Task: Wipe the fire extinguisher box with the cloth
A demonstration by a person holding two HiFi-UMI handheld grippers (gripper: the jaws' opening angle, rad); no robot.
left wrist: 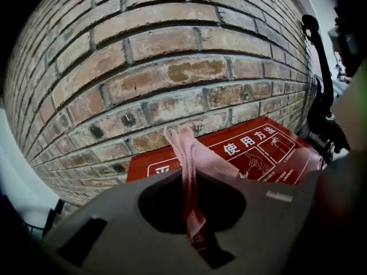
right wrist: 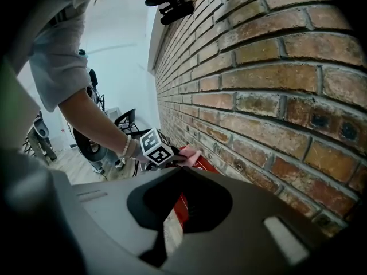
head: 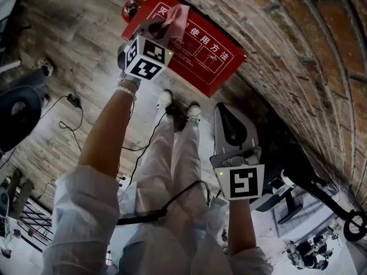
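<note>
The fire extinguisher box [head: 200,56] is red with white print on its face. It stands on the wooden floor [head: 74,56], backed against the brick wall [head: 287,33], at 12 o'clock in the head view. The pink cloth [head: 175,19] sits over the box's end at 10 o'clock, and we cannot tell whether it presses on the red surface or hangs just above it. The left hand-held gripper [head: 163,28] has its 2 jaws clamped on the cloth. In the left gripper view the cloth [left wrist: 192,171] runs up through the closed slit and flops forward toward the box [left wrist: 269,153].

We judge the wiping to be at its start or under way at that 1 end. The face shows no streak, wet mark or dust line, so the pictures do not say what has been cleaned. The long printed stretch toward 4 o'clock, the edges and the sides all look left to do.

The right hand-held gripper [head: 229,110] hangs at 5 o'clock from the box, well apart from it. Its jaws are together on nothing, and it takes no part in the work.
</note>
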